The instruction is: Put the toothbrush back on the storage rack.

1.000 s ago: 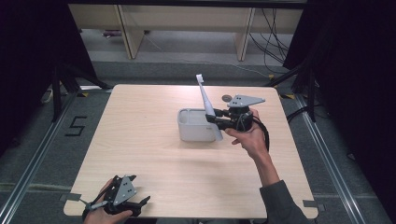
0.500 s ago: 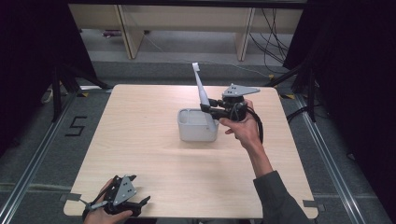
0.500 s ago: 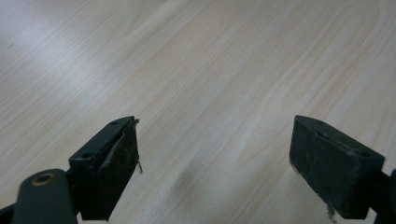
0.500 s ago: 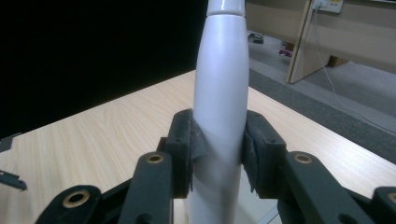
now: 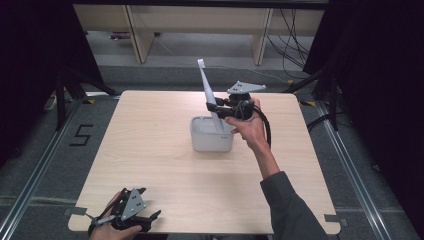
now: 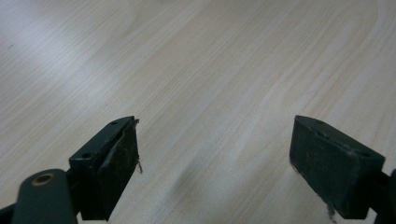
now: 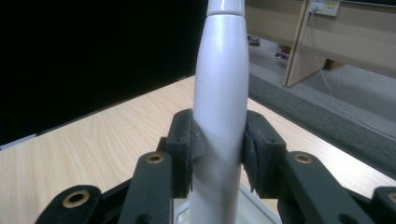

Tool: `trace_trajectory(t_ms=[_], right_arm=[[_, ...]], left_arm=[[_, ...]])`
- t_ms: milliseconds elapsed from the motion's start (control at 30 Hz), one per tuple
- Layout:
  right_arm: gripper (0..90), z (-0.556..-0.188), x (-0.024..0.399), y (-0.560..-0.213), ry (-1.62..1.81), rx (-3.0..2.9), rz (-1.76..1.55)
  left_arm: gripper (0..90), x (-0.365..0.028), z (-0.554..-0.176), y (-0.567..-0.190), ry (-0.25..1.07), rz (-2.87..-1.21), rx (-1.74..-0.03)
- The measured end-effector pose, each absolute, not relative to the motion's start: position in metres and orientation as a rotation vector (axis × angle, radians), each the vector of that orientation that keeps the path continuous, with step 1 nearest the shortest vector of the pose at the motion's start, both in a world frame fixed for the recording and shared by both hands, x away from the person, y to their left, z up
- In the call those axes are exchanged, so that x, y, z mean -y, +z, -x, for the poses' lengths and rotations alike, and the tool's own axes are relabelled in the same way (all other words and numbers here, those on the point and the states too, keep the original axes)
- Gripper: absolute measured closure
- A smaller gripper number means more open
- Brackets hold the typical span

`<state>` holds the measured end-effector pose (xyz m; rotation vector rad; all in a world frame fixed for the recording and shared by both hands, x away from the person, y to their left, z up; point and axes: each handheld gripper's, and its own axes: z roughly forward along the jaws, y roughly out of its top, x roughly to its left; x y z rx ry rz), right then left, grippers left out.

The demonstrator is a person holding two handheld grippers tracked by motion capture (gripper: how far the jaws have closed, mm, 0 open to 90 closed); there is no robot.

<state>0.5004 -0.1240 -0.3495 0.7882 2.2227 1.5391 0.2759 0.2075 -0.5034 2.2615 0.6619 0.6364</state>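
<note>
Grey plastic forms the long tapered handle (image 5: 209, 95), which stands steeply tilted with its lower end inside the white tub (image 5: 211, 142) and its narrow top leaning away toward the far edge of the table (image 5: 150, 130). In the right gripper view the handle (image 7: 219, 107) rises between the two black jaws, whose pads press on it from both sides, so the right gripper (image 5: 216, 111) is clamped on the handle just above the tub's far rim. The person's right hand (image 5: 248, 125) holds that gripper beside the tub's right side, the forearm and grey sleeve (image 5: 295, 210) running back from it toward the near right corner of the table. The tub sits near the middle of the table, slightly right of centre. Well apart from the tub, at the near left corner, the left gripper (image 5: 150, 219) rests low in the person's left hand (image 5: 107, 231). The left gripper view shows its jaws spread wide, bare wood between them.
</note>
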Motion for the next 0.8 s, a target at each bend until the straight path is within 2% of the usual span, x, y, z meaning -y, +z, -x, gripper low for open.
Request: trace_trajectory(t_ms=[467, 800], right_arm=[[66.6, -0.519, 0.112, -0.365, 1.495, -2.219, -0.797], [66.6, -0.519, 0.106, -0.372, 1.472, -2.23, -0.781]], left_arm=[[15.2, -0.207, -0.275, -0.504, 0.628, -2.26, -0.659], [15.2, -0.207, -0.275, -0.502, 0.638, -2.269, -0.648]])
